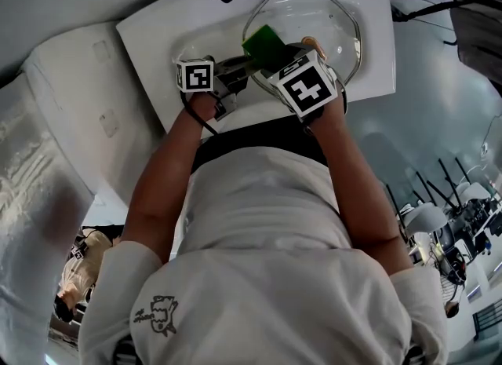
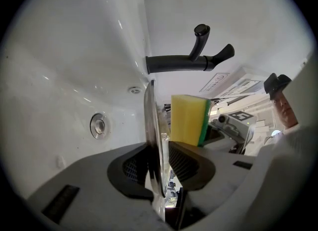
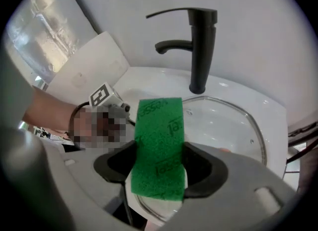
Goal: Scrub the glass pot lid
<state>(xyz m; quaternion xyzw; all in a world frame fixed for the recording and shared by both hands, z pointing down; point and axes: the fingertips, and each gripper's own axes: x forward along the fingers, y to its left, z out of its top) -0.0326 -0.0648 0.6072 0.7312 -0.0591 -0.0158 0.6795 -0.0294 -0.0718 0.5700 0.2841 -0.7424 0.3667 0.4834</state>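
scrubbing looks to be in hand. the left tongs (image 1: 241, 69) are pinched narrow on the rim of the glass lid (image 1: 321, 18), holding it over the sink (image 1: 157, 30) at about 1 o'clock in the head view. the right tongs (image 3: 159, 168) grip the sponge (image 3: 160, 140) by its sides, near the lid's 9 o'clock edge. next, i judge, the sponge needs pressing flat on the glass and working across it while the left grip keeps firm. whether the sponge touches the glass is unclear. the lid's knob is not seen, and the tongs cover its near rim.
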